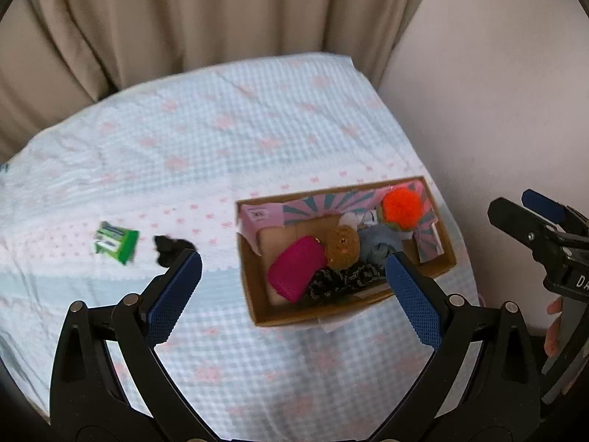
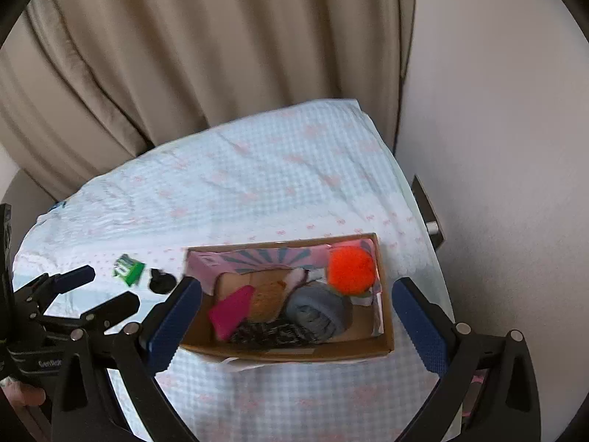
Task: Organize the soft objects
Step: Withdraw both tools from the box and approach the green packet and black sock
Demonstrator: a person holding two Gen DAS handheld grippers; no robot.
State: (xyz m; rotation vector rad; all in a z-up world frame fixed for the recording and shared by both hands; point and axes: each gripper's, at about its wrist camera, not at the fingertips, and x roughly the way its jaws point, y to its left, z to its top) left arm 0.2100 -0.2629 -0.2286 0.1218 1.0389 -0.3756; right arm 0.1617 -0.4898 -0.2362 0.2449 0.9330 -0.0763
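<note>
A cardboard box (image 1: pixel 257 294) (image 2: pixel 294 354) sits on the checked cloth at the right. It holds an orange pompom (image 1: pixel 401 208) (image 2: pixel 350 270), a magenta pad (image 1: pixel 296 273) (image 2: pixel 232 313), a brown knitted piece (image 1: pixel 343 247) (image 2: pixel 267 300), a grey roll (image 1: pixel 377 246) (image 2: pixel 318 313) and a black-and-white scrunchie (image 1: pixel 342 280) (image 2: pixel 272 332). A small black soft item (image 1: pixel 171 248) (image 2: pixel 161 280) lies on the cloth left of the box. My left gripper (image 1: pixel 293 293) is open and empty above the box's left part. My right gripper (image 2: pixel 296 318) is open and empty over the box.
A green and white packet (image 1: pixel 116 242) (image 2: pixel 128 269) lies left of the black item. The table (image 1: pixel 257 129) stands against beige curtains (image 1: pixel 184 18) and a white wall (image 1: pixel 497 92). The cloth's right edge runs close beside the box.
</note>
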